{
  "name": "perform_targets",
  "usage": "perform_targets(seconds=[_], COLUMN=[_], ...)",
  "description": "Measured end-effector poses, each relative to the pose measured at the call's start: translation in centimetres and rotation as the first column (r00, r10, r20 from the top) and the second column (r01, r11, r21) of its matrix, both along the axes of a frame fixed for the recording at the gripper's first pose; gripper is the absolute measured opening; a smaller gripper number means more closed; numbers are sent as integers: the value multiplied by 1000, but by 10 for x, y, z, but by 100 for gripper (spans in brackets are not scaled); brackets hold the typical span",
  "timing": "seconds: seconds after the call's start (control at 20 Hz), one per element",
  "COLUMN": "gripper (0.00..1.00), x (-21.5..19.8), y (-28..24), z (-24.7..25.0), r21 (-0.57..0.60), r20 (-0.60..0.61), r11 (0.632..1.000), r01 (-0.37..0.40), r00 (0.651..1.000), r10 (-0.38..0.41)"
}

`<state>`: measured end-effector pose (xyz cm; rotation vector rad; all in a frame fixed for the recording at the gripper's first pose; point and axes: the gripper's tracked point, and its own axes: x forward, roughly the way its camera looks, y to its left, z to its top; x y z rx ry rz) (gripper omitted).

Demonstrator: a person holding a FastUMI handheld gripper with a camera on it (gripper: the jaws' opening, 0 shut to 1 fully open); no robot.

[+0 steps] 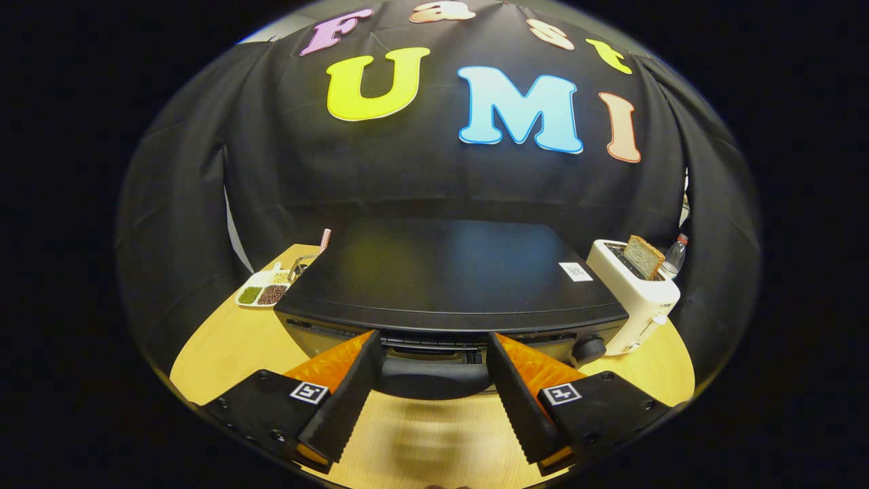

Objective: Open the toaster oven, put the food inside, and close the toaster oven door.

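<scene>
The gripper [434, 370] is held with its fingers [343, 401] spread wide, nothing pinched between them. The toaster oven [445, 272] stands directly ahead, its black top spreading beyond the fingertips, and its dark door handle [434, 377] lies in the gap between the two fingers, close to their tips. Whether either pad touches the handle cannot be determined. The door appears closed, so the step in hand is judged to be the opening. To do it well, the fingers should straddle the handle squarely at its middle, close until both pads bear on it, then pull outward and down along the door's hinge arc rather than straight back, lest the oven slide on the wooden table [224, 346]. Beyond the right finger stands a white toaster [635, 299] holding a slice of bread [643, 256], with a bottle [673, 257] behind it. Beyond the left finger, well apart, sits a divided dish of beans [261, 292].
</scene>
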<state>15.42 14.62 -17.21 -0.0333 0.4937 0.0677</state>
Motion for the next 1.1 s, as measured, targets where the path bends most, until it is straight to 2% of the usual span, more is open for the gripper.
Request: perform_targets(seconds=[0.3,1.1], gripper=[98,98], x=[-26,-65], y=[-2,-3], z=[-9,-32], r21=[34,-19], r20=[-60,-107], r11=[999,1000], r01=[-5,-13], r00=[998,994], r10=[7,11])
